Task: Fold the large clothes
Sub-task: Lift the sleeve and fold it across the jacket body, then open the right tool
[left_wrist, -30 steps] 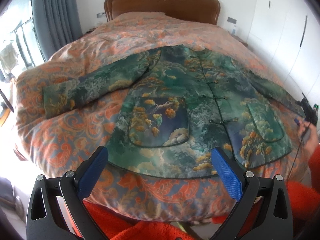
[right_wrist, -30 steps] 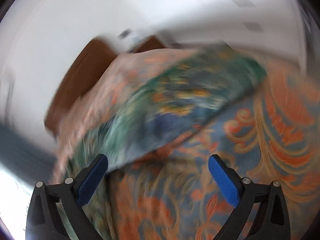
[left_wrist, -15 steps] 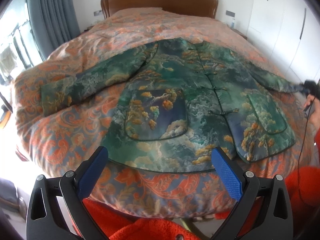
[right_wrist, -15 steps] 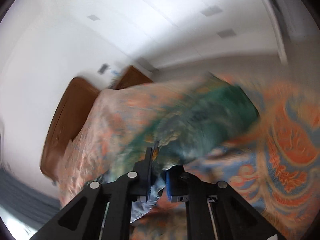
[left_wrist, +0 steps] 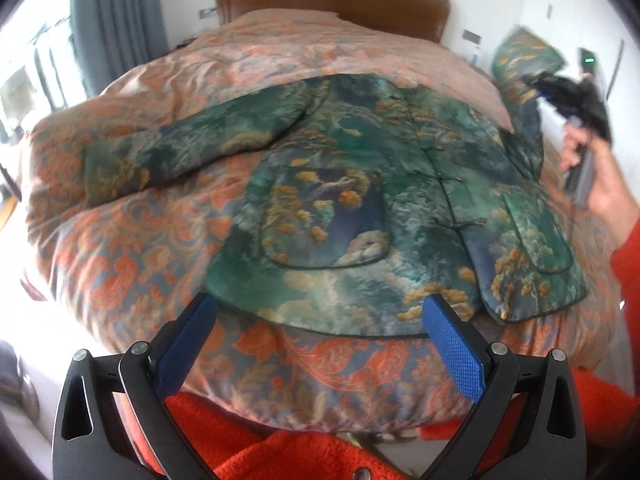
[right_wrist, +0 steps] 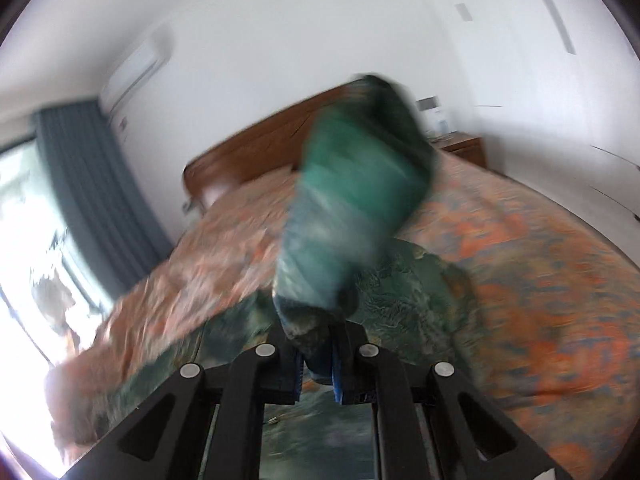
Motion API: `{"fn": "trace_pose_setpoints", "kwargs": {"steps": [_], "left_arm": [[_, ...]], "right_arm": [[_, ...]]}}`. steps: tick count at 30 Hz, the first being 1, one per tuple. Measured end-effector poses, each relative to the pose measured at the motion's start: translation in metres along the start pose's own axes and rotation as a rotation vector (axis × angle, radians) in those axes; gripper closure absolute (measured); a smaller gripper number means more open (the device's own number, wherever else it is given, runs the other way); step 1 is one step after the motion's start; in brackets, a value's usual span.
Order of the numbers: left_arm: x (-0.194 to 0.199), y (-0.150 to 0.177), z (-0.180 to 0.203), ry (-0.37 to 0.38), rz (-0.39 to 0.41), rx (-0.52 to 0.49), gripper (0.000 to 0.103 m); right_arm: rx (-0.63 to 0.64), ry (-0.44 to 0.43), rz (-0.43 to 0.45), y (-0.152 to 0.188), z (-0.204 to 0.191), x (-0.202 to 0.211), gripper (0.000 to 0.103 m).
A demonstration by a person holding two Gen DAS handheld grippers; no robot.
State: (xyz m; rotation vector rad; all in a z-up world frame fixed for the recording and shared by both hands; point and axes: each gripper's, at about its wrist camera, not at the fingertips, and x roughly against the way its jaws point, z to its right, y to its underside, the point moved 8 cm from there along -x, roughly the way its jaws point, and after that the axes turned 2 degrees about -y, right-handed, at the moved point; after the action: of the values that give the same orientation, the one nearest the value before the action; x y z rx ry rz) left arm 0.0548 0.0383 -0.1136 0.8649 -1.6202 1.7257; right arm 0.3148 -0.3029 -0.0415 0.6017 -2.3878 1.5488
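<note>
A green patterned jacket (left_wrist: 360, 184) lies face up on the bed, buttons closed, one sleeve (left_wrist: 180, 152) stretched out to the left. My left gripper (left_wrist: 320, 328) hangs open over the jacket's near hem, touching nothing. My right gripper (right_wrist: 316, 364) is shut on the cuff of the other sleeve (right_wrist: 352, 200), which stands lifted and blurred in front of it. In the left wrist view that raised sleeve (left_wrist: 524, 68) rises at the far right, with the right gripper (left_wrist: 568, 96) blurred and a hand behind it.
The bed (left_wrist: 140, 240) carries an orange paisley quilt and a wooden headboard (left_wrist: 332, 0). Grey curtains (left_wrist: 116, 28) and a window are on the left, white cupboards on the right. A nightstand (right_wrist: 460, 148) stands by the headboard. An orange-red sleeve (left_wrist: 628, 280) is at the right edge.
My right gripper closed on the right sleeve's cuff and swung it up off the bed toward the jacket body. The left gripper stayed open near the hem.
</note>
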Motion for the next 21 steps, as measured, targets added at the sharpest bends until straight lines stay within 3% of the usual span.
{"fn": "trace_pose_setpoints", "kwargs": {"steps": [4,7,9,11,13,16,18,21], "left_arm": [[-0.003,0.007,-0.019,-0.021,-0.014,0.040,0.000],[-0.005,0.011,-0.029,-0.034,-0.021,0.061,0.000],[-0.008,0.013,-0.032,-0.040,-0.027,0.070,0.000],[-0.013,0.013,-0.032,-0.038,-0.038,0.075,0.000],[-0.021,0.013,-0.029,-0.026,-0.048,0.073,0.000],[-0.031,0.001,-0.020,0.038,-0.054,0.060,0.000],[-0.038,-0.013,-0.011,0.108,-0.062,0.055,0.001],[-0.050,-0.049,0.018,0.267,-0.062,0.022,0.001]], "right_arm": [[0.120,0.036,-0.129,0.047,-0.048,-0.061,0.092],[0.192,0.092,-0.249,0.097,-0.063,-0.101,0.087],[0.190,0.109,-0.318,0.122,-0.062,-0.117,0.079],[0.151,0.091,-0.398,0.155,-0.050,-0.112,0.050],[0.118,0.053,-0.457,0.176,-0.044,-0.115,0.046],[0.115,0.010,-0.454,0.177,-0.051,-0.104,0.040],[0.079,-0.068,-0.453,0.175,-0.056,-0.080,0.040],[0.056,-0.130,-0.436,0.175,-0.055,-0.038,0.039]]}}
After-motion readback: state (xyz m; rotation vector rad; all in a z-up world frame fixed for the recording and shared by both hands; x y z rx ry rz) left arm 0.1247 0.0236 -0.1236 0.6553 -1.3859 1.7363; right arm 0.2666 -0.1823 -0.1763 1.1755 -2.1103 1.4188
